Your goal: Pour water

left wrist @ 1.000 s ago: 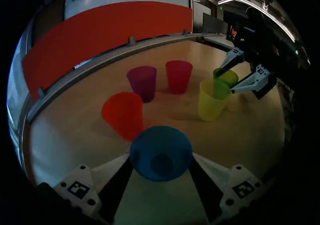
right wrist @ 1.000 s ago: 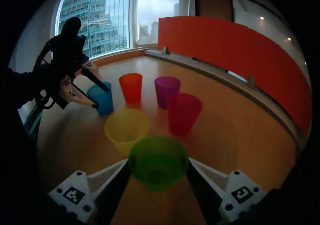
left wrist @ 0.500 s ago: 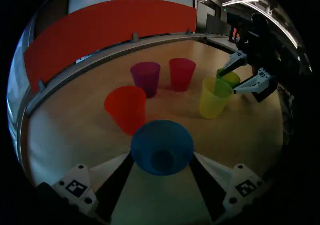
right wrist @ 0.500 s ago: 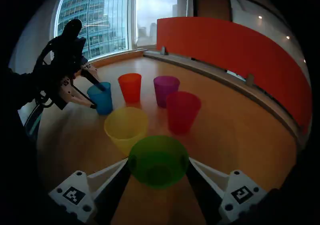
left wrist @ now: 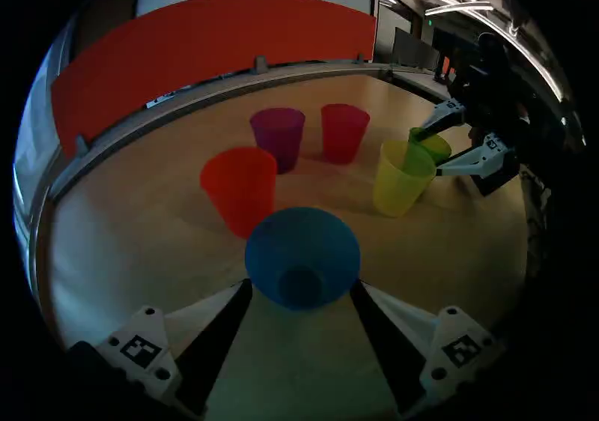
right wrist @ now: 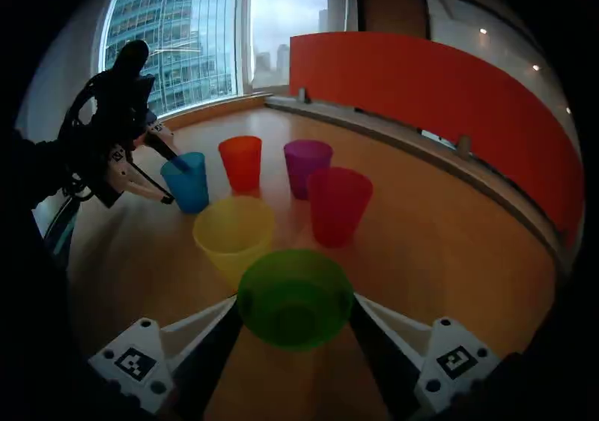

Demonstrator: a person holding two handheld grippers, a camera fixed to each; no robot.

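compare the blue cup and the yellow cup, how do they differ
The blue cup is gripped between the fingers of the left hand-held gripper; the yellow cup stands free on the table. The blue cup is beside the orange cup; the yellow cup is beside the green cup. Both are upright, translucent tapered tumblers.

White claw (left wrist: 300, 290), black-patterned square tags (left wrist: 141, 351)

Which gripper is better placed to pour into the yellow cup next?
Right, likely. The right gripper holds the green cup with the yellow cup beside it; the left gripper, holding the blue cup, is nearer the orange cup.
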